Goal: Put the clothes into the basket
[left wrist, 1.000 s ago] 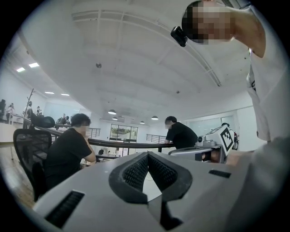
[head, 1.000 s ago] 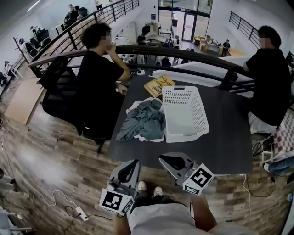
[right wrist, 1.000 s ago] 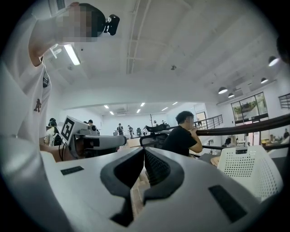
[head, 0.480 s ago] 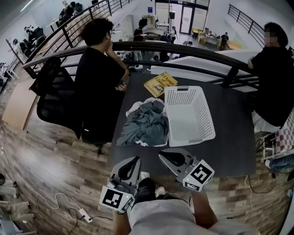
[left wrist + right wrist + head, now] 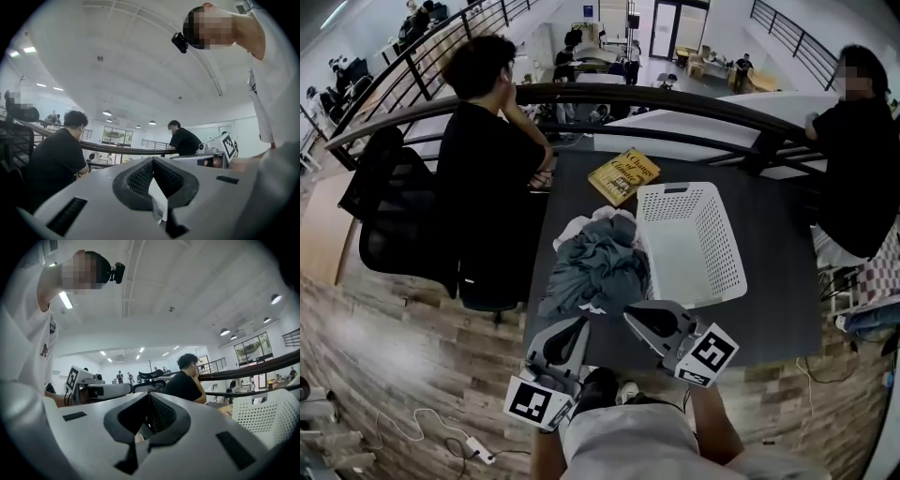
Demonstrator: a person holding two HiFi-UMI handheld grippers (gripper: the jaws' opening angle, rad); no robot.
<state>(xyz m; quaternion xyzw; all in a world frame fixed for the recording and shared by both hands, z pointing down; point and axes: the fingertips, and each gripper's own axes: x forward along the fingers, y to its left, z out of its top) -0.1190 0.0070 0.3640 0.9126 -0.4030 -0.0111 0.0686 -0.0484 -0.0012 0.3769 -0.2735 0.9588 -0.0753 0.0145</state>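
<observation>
1. Two grippers are held level at the table's point(image 5: 773, 281) near edge. The left gripper point(image 5: 579, 323) sits at 6 o'clock from the clothes point(image 5: 598, 267). The right gripper point(image 5: 633, 316) sits at 7 o'clock from the basket point(image 5: 729, 246).
2. Left gripper: its own view shows the jaw tips meeting, with a diamond-shaped gap behind the ribbed pads point(image 5: 140, 177). It holds nothing.
3. Right gripper: jaws are closed tip to tip in its own view and grip nothing.
4. Clothes: one crumpled heap lies on the table just beside the basket's left wall, at 9 o'clock from it. The long axis runs from 7 o'clock to 1 o'clock in the head view. The material is soft, folded grey-teal fabric, with white fabric showing at the far end and the near edge.
5. Basket: a white rectangular tub with rounded corners, perforated walls and a handle slot at the far end. It stands upright with its mouth facing up. The long axis runs from 11 o'clock to 5 o'clock. No garment is inside.
6. Table: a dark, matt top. A yellow book point(image 5: 623, 174) lies flat at 11 o'clock from the basket.
</observation>
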